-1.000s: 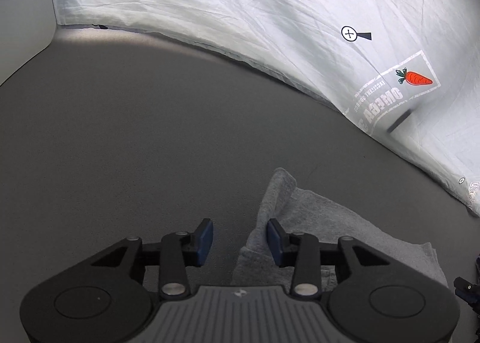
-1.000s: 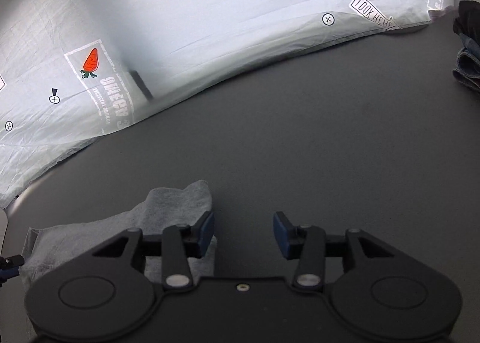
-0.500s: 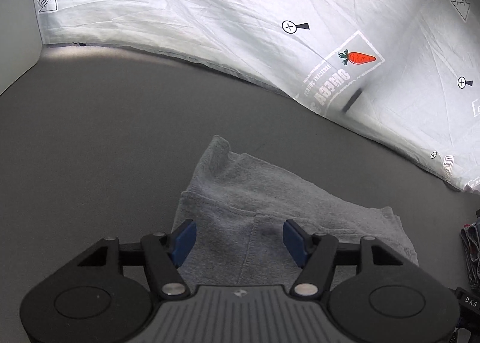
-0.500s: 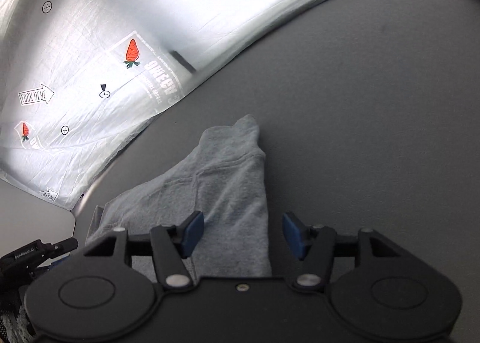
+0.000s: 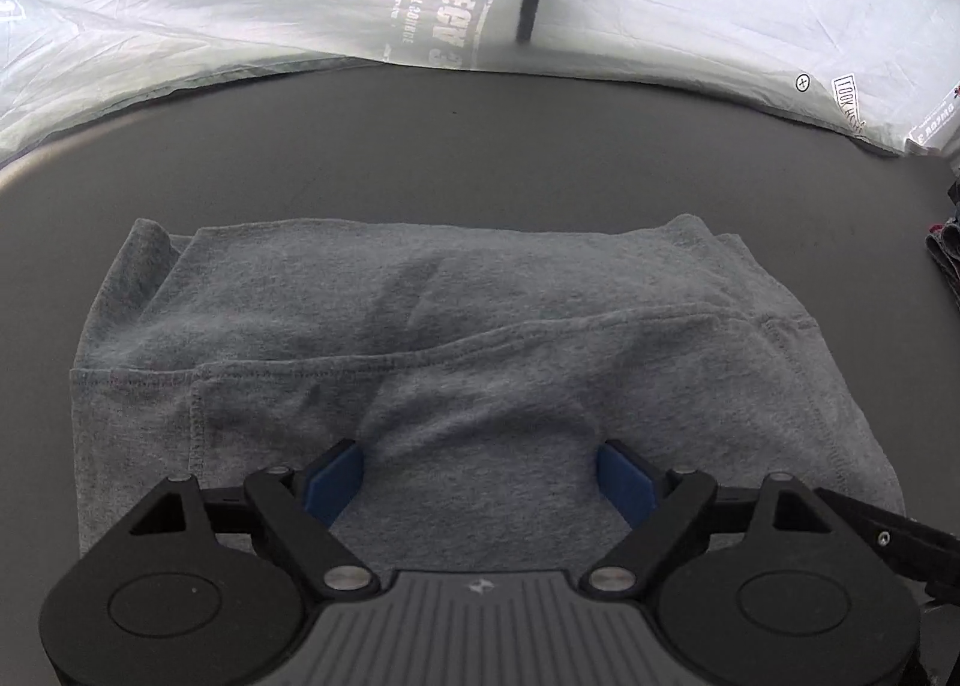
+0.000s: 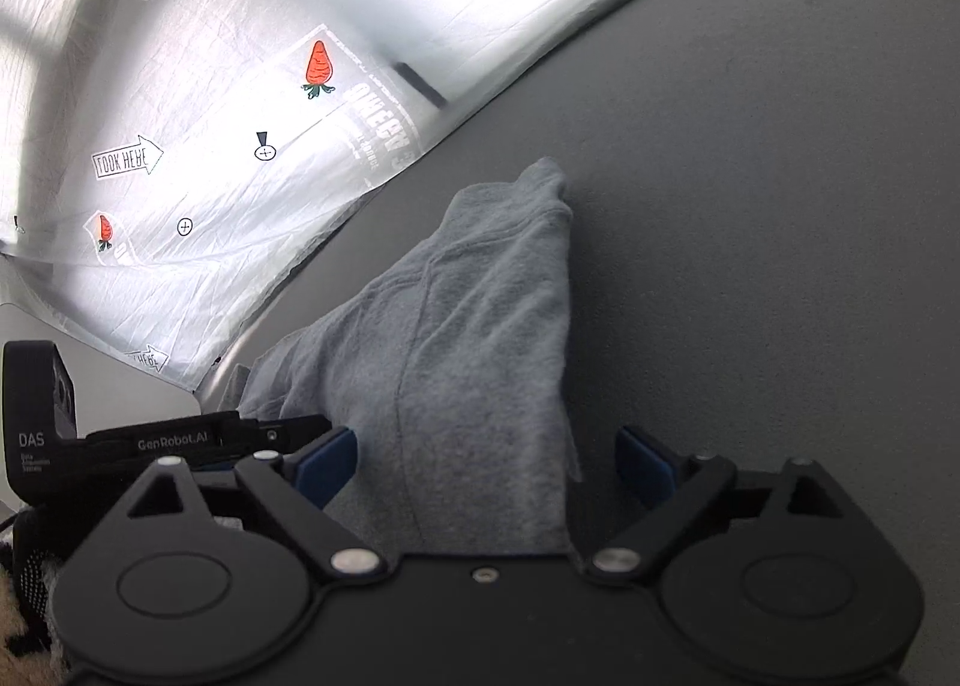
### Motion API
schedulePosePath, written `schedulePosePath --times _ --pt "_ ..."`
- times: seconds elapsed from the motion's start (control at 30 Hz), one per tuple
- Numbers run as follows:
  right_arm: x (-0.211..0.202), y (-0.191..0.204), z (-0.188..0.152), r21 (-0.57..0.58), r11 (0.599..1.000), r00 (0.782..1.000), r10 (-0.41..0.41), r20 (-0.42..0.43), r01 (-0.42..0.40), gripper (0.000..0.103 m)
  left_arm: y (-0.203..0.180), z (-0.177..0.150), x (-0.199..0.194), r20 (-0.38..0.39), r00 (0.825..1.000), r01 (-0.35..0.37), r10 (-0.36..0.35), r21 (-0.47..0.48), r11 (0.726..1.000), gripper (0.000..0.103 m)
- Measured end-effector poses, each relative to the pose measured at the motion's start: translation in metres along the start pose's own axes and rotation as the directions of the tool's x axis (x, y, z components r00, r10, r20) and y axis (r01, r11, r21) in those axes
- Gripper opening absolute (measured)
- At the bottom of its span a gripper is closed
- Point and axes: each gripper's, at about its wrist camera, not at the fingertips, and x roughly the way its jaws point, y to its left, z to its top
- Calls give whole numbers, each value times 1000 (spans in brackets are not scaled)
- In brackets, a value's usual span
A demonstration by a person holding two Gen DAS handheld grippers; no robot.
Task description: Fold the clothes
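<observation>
A: In the left wrist view, how does the left claw (image 5: 480, 473) stand?

B: It is low over the folded grey garment (image 5: 456, 326), blue pads (image 5: 333, 476) spread wide, cloth between them but not pinched. The garment lies on the dark surface (image 5: 420, 146), near the white printed sheet (image 5: 180, 14). At the right edge some other fabric (image 5: 943, 248) is cut off.

A: And the right wrist view?

B: The right claw (image 6: 486, 461) is also spread, over the garment's (image 6: 480, 338) near edge. The other device (image 6: 150, 440) enters from the left. The garment's lower part is hidden behind the claw body.
</observation>
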Motion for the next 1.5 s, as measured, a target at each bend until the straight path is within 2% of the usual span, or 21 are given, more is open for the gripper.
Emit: schedulePosePath --times 0.07,0.2,0.53,0.63,0.8,0.93,1.03,1.13,1.23,1.3,1.37,1.43,1.5 --pt "7 0 5 7 1000 1000 26 -12 -26 96 5 1 3 -18 1000 5 -6 -22 1000 92" --pt "21 -1 15 22 997 996 79 -35 -78 99 5 5 3 -60 998 -8 8 -8 1000 95" --pt "56 -3 39 70 977 974 210 -91 -204 103 15 3 0 -63 998 26 -28 -23 999 98" --pt "65 -6 49 155 965 966 229 -118 -210 103 18 0 -1 -51 998 45 -47 -31 999 100" --pt "74 5 50 132 966 959 241 -152 -222 103 21 -2 -3 -39 996 75 -75 -23 997 103" --pt "78 4 53 125 971 957 225 -183 -204 103 32 -6 -11 -18 989 147 -147 -15 989 103" --pt "80 16 54 67 985 961 168 -218 -157 103 52 -7 -39 36 980 198 -196 -46 979 103" --pt "84 36 52 -50 994 965 82 -251 -97 103 86 -9 -76 148 972 197 -184 -74 978 103" --pt "89 56 44 -197 980 963 -18 -270 -37 103 129 -18 -98 240 962 171 -129 -164 972 103" --pt "93 71 37 -300 954 956 -95 -276 8 103 168 -33 -97 253 963 168 -95 -282 945 103" --pt "96 81 30 -373 927 949 -156 -273 45 103 195 -50 -87 250 964 187 -95 -374 909 103" --pt "95 82 27 -383 922 950 -166 -264 55 103 212 -69 -74 241 964 211 -110 -448 869 103" --pt "93 75 30 -340 940 958 -128 -257 34 103 214 -80 -64 248 954 268 -165 -468 842 102"
